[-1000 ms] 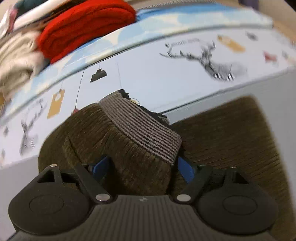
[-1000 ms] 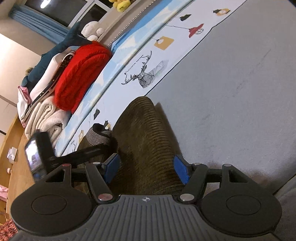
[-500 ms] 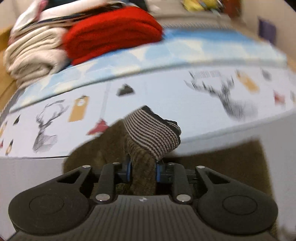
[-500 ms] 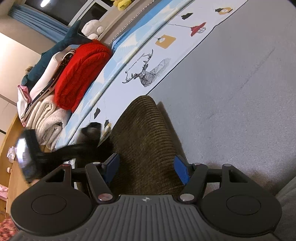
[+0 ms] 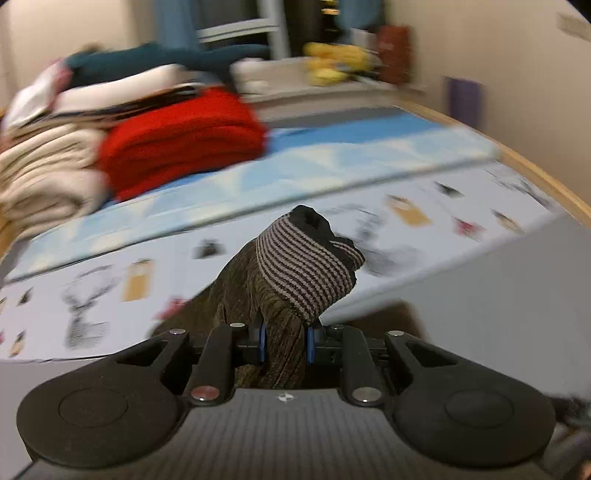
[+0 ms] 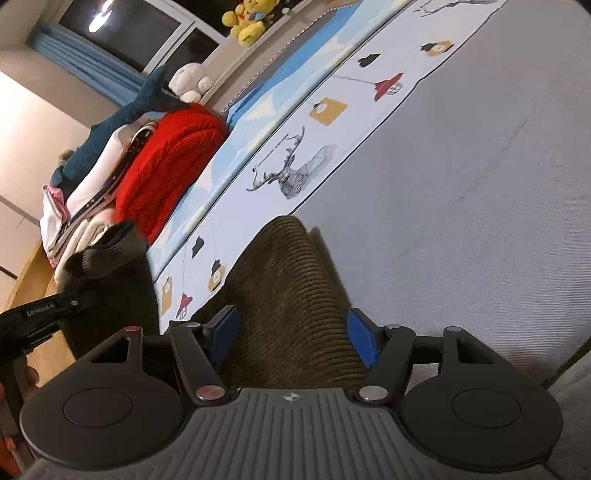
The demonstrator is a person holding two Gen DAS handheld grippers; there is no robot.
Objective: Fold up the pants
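The pants are dark olive-brown corduroy [image 5: 255, 295] with a grey-and-black striped knit cuff [image 5: 306, 269]. My left gripper [image 5: 284, 345] is shut on the fabric just below the cuff and holds that end lifted off the bed. In the right wrist view the lifted cuff end [image 6: 107, 254] hangs at the left from the left gripper's arm. My right gripper [image 6: 291, 336] is open, its blue pads either side of another corduroy part [image 6: 291, 288] that lies on the grey bed cover [image 6: 480, 184].
A white sheet printed with deer and houses [image 6: 295, 173] runs beside the grey cover. Behind it stand a folded red blanket [image 5: 181, 140], cream blankets [image 5: 44, 177] and plush toys [image 6: 251, 18]. A wooden bed edge [image 5: 546, 177] curves at the right.
My left gripper shut on the pants below the striped cuff and lifted that end up. The right gripper stayed open over the other part, hardly moving.
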